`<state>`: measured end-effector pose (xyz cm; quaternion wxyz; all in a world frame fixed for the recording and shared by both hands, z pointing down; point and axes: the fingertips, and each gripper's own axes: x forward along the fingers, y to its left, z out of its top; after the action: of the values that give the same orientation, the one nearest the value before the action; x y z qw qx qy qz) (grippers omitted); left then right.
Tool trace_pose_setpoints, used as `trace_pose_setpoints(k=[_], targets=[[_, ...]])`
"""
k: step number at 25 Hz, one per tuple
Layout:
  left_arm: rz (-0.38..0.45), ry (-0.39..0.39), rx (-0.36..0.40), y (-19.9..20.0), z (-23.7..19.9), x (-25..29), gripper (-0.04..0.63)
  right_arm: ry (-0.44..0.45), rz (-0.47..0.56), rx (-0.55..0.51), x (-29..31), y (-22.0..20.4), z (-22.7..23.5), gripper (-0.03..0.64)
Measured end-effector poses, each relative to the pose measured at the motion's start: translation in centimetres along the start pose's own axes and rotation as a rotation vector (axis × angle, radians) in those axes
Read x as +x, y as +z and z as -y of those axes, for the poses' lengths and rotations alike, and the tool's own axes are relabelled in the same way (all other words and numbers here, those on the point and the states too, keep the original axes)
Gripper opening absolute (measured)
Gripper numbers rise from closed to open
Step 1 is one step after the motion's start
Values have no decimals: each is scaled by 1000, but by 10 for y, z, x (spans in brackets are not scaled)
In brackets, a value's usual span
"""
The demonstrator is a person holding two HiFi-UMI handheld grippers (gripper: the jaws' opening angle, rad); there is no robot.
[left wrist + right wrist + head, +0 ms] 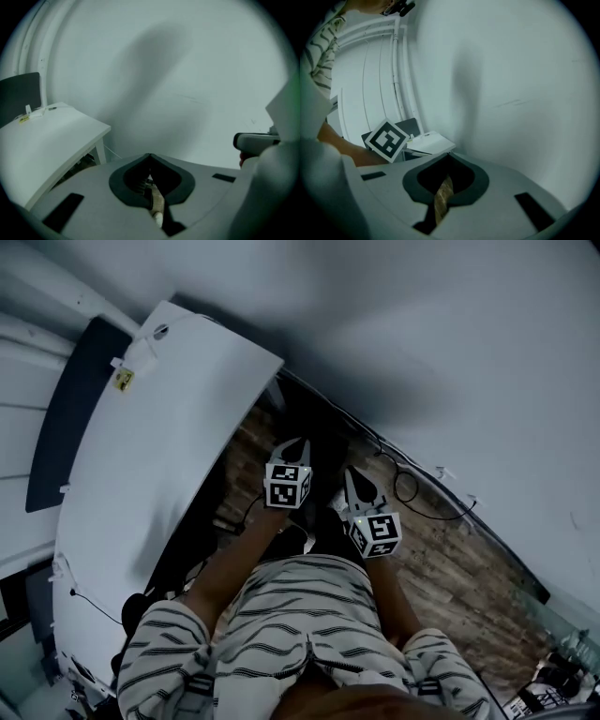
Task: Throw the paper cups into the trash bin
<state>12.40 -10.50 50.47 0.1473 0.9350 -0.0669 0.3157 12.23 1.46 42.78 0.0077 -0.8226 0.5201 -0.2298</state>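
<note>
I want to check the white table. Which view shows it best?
The head view: the white table shows almost whole from above. The left gripper view shows only one corner; the right gripper view, only a small distant part.

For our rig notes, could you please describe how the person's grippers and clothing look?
The left gripper and right gripper match: light grey bodies with dark pointed pads, each carrying a white cube with black square markers. The person wears a light short-sleeved shirt with dark wavy stripes. I see no cables on them.
</note>
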Motion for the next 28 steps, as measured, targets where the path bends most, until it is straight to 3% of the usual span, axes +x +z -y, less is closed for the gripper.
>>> trace_pose_setpoints(k=[6,14,28], targets=[[91,-1,51,26,6,-44,23,49,15,-5,7,19,-12,9],[182,0,60,53,2,-84,23,69,60,-64,12,47,-26,9],[364,-17,126,79,3,-140,23,106,123,-132,10,76,-56,9]])
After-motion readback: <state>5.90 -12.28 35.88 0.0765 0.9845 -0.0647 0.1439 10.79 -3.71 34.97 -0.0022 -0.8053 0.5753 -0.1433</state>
